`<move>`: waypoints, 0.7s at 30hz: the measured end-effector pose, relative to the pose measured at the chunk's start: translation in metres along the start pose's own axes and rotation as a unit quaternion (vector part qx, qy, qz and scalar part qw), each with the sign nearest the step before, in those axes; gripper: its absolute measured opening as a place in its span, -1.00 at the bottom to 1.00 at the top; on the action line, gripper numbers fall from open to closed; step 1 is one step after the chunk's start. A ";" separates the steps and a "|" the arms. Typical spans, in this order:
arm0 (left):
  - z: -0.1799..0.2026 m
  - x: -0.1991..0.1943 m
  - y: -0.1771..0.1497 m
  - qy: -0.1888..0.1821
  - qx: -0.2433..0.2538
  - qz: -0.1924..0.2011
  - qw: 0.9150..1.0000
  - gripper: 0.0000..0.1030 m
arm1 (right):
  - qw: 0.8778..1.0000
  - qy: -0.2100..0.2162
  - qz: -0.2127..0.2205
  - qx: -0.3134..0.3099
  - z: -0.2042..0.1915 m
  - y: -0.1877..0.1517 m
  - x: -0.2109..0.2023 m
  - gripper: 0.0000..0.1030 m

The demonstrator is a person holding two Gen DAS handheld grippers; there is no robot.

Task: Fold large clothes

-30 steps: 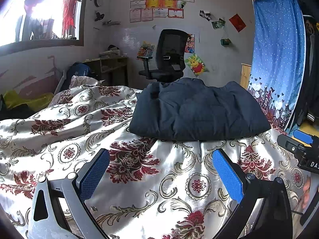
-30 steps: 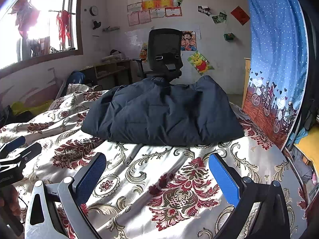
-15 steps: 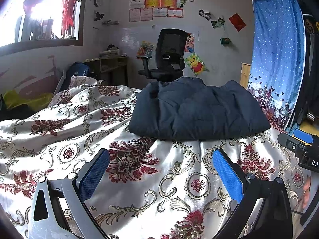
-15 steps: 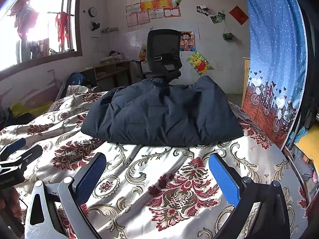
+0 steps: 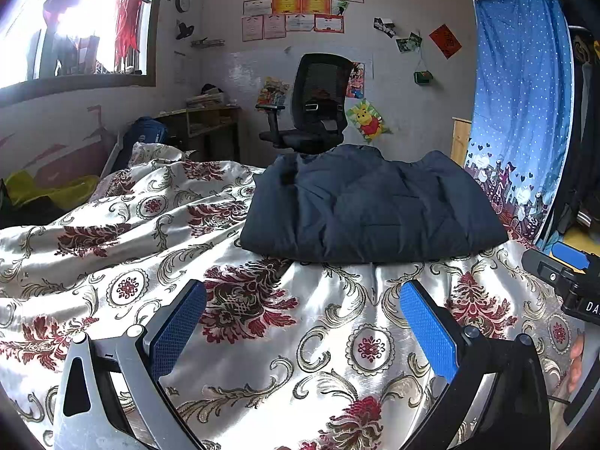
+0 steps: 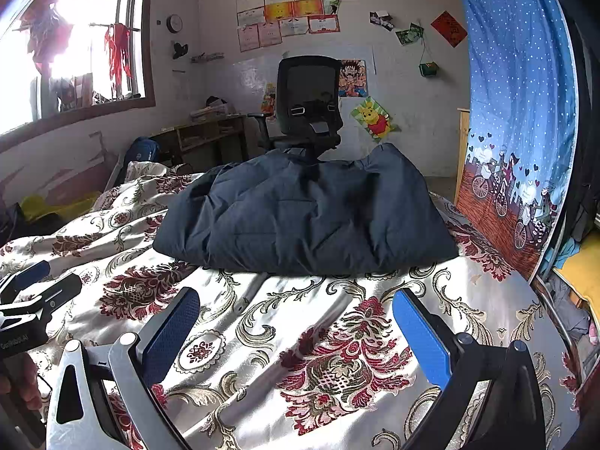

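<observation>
Bed with one folded garment

A bed under a shiny cream bedspread [image 5: 112, 262] with dark red floral medallions carries a folded, puffy navy quilted jacket [image 5: 371, 206] [image 6: 303, 217] at its far end.

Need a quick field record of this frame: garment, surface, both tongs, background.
garment: dark blue padded jacket, folded into a compact bundle
surface: floral bedspread, rumpled; jacket rests on it toward the far edge
left tongs: open, empty, short of the jacket
right tongs: open, empty, short of the jacket
background: black office chair behind the jacket, blue curtain to the right
fold status: looks done; far side hidden
</observation>
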State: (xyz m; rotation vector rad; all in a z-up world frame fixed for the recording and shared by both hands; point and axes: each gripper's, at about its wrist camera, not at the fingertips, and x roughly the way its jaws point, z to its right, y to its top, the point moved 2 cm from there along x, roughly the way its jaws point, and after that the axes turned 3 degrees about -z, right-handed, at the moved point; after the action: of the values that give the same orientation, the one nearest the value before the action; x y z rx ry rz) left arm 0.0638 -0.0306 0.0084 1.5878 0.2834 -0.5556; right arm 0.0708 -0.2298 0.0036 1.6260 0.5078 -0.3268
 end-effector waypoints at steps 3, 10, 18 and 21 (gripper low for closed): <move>0.000 0.000 0.000 0.000 0.001 0.000 1.000 0.97 | 1.000 0.000 0.000 0.001 0.000 0.000 0.000 1.00; 0.000 0.001 -0.001 -0.001 0.001 -0.001 1.000 0.97 | 1.000 0.000 0.001 0.001 0.001 0.000 0.000 1.00; 0.001 0.001 -0.001 -0.001 0.001 -0.001 1.000 0.97 | 1.000 0.000 0.000 0.001 0.000 0.000 0.000 1.00; 0.000 0.001 -0.001 -0.001 0.001 -0.002 1.000 0.97 | 1.000 0.000 0.001 0.001 0.000 0.000 0.000 1.00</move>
State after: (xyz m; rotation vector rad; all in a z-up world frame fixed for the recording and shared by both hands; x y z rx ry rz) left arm 0.0641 -0.0308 0.0069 1.5889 0.2844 -0.5605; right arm 0.0705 -0.2298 0.0039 1.6283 0.5062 -0.3271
